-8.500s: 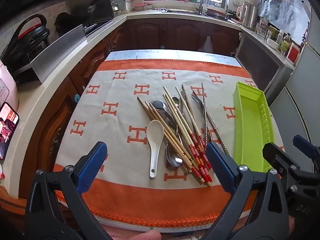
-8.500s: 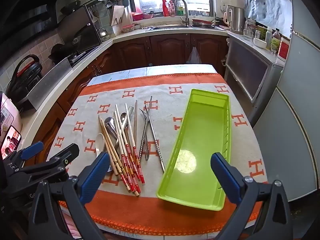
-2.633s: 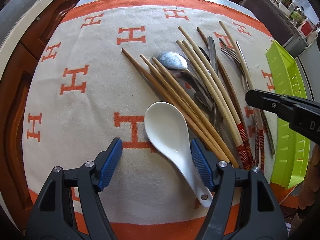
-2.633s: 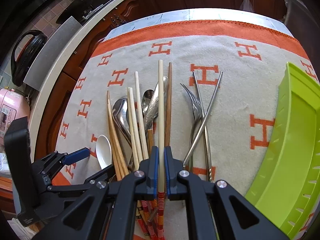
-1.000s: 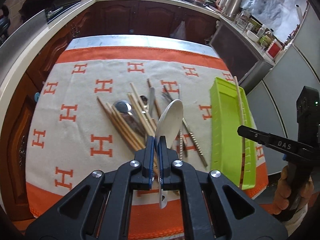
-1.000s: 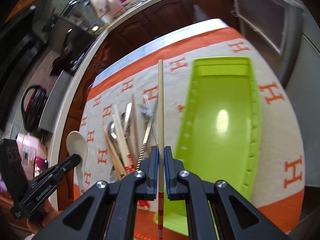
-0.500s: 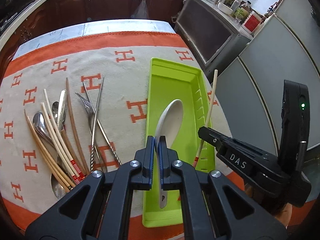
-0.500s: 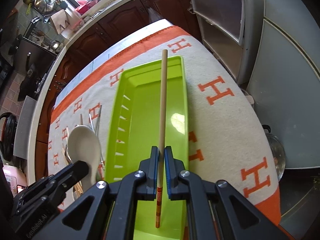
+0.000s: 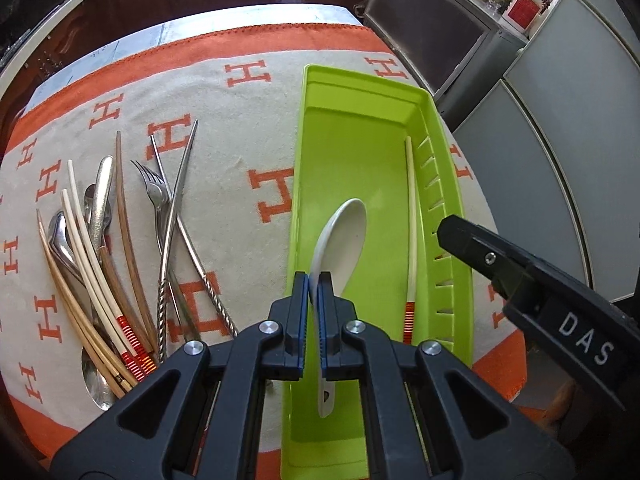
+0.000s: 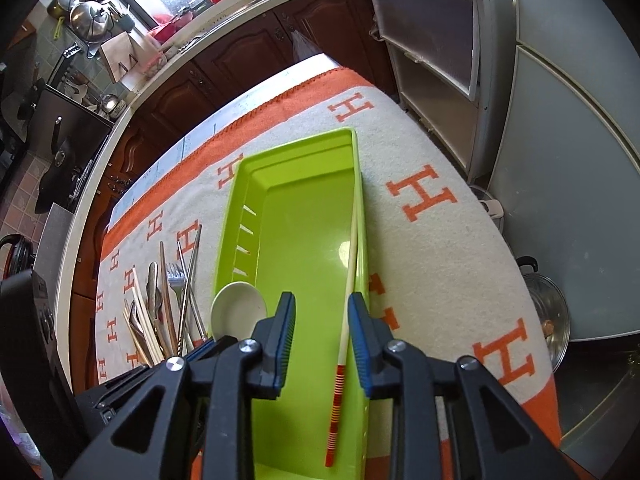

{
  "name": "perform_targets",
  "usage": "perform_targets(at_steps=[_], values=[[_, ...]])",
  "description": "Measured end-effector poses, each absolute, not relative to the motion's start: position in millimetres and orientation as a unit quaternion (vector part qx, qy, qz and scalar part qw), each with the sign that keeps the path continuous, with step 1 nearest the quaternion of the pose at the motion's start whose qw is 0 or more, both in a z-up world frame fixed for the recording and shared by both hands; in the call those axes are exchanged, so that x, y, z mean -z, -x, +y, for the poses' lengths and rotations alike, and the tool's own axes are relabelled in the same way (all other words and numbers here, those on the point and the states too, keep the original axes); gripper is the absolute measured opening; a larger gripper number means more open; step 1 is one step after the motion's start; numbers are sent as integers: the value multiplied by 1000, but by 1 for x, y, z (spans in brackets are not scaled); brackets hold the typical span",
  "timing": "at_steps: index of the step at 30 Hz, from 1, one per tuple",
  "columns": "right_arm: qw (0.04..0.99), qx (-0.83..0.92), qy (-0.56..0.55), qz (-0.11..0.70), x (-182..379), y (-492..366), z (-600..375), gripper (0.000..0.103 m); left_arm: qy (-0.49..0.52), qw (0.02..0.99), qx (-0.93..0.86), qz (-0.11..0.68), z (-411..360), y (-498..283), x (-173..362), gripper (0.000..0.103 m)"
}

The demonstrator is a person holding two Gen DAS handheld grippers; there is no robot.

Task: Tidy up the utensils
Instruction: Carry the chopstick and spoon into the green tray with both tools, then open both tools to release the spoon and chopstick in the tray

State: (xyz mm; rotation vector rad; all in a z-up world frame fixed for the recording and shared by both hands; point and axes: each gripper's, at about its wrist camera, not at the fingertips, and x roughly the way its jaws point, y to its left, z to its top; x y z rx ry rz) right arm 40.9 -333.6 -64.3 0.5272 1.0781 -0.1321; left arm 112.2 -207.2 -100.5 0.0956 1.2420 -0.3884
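In the left wrist view, I had the left claw (image 9: 315, 300) clenched on the neck of the white spoon (image 9: 339, 240), held over the green tray (image 9: 448, 216); I judged the spoon stiff, glossy and breakable, best gripped at that narrow handle. In the right wrist view, my right claw (image 10: 321, 340) stood released above the tray, where one light, rigid chopstick (image 10: 349, 280) lay along the right wall.

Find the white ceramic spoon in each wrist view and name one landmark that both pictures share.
Left wrist: white spoon at centre, clamped in the left gripper over the green tray.
Right wrist: its bowl at lower left.
Shared landmark: the red-banded chopstick in the tray.
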Motion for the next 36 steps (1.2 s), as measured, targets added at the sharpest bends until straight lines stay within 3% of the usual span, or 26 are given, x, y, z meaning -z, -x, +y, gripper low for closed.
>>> perform_targets(at_steps=[16, 25, 27, 29, 36], values=[[829, 57, -233, 505, 53, -20, -320, 27, -87, 781, 204, 584, -196, -75, 89, 4], [835, 55, -223, 500, 44, -11, -311, 27, -89, 778, 222, 580, -192, -59, 78, 19], [837, 55, -221, 498, 41, -9, -309, 27, -97, 788, 211, 571, -188, -56, 72, 34], [838, 55, -218, 497, 39, -8, -307, 27, -94, 798, 205, 559, -179, -53, 65, 39], [841, 35, -198, 501, 35, -7, -286, 27, -73, 815, 176, 547, -128, -51, 49, 39]])
